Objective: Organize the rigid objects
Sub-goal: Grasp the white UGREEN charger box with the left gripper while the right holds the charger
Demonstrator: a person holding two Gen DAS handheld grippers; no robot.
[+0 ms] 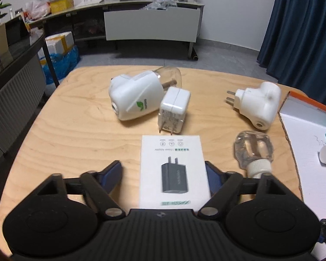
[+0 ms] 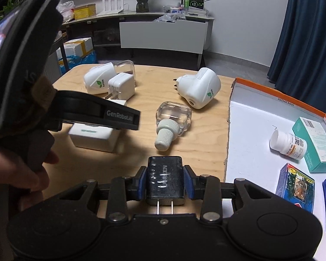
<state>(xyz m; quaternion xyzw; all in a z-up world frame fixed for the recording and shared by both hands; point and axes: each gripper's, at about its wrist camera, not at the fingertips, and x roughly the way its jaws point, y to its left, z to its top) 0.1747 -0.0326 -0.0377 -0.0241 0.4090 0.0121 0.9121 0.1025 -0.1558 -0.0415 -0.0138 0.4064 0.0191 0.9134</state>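
Black charger [image 2: 165,181] clamped in right claw [image 2: 165,182] shows only right-side.

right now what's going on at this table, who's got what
A person is sorting small items on a wooden table with a hand-held gripper in each hand. The right hand-held gripper is clamped on a black charger, prongs pointing back toward the camera. The left hand-held gripper sits open around a white charger box, not pressing on it. Two white plug-in units, a white adapter and a clear bottle lie loose; an orange-edged tray holds other boxes.
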